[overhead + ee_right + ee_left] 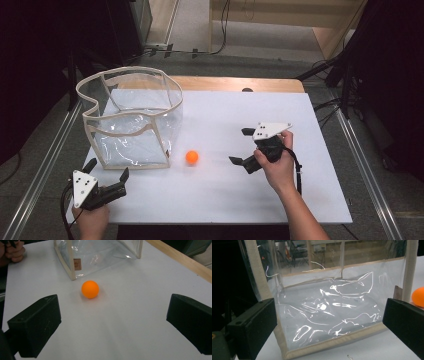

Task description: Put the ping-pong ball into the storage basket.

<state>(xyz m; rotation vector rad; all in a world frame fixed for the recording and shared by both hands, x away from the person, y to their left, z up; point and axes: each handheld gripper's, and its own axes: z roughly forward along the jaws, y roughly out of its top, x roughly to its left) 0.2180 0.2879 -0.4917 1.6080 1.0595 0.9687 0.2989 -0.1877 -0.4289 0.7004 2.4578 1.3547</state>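
One orange ball [192,157] lies on the white table [280,200], just beside your clear bag [131,120], ahead of your right gripper [239,146]; its jaws are spread. Your left gripper [107,169], jaws spread, faces the bag.

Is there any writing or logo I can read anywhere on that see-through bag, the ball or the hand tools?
Small brown tag on the clear bag: it bears a round mark, too small and blurred to read.
Orange ball: no print to be seen.
Grey plate on the left gripper: dark dots, no letters.
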